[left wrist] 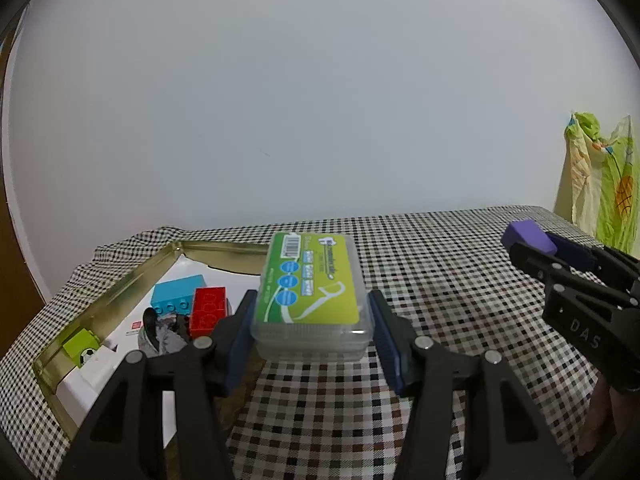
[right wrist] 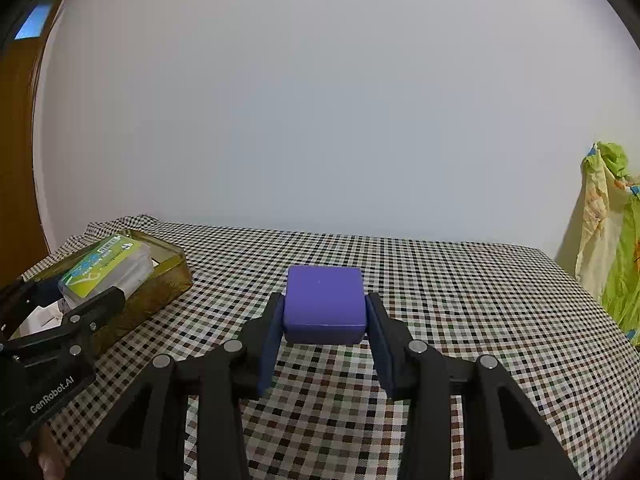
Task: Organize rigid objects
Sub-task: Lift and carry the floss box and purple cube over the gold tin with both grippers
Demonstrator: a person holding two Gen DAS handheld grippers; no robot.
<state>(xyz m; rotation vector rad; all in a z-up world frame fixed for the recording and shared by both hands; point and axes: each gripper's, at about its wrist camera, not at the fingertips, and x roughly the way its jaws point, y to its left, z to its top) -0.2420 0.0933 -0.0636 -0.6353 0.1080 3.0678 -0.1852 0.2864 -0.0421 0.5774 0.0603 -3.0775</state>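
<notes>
My left gripper [left wrist: 312,312] is shut on a clear plastic box with a green label [left wrist: 310,292] and holds it above the right edge of a gold metal tin [left wrist: 120,284]. The box also shows in the right wrist view [right wrist: 106,270], over the tin [right wrist: 160,284]. My right gripper [right wrist: 325,312] is shut on a purple block [right wrist: 324,304] and holds it above the checkered tablecloth [right wrist: 440,300]. In the left wrist view the purple block [left wrist: 528,236] sits at the far right in the right gripper [left wrist: 536,248].
In the tin lie a blue brick [left wrist: 178,294], a red brick [left wrist: 208,310], a green football brick [left wrist: 82,346], a grey-black object [left wrist: 160,330] and white paper. Green-yellow cloth [right wrist: 608,232] hangs at the table's right. A brown door [right wrist: 16,140] stands at the left.
</notes>
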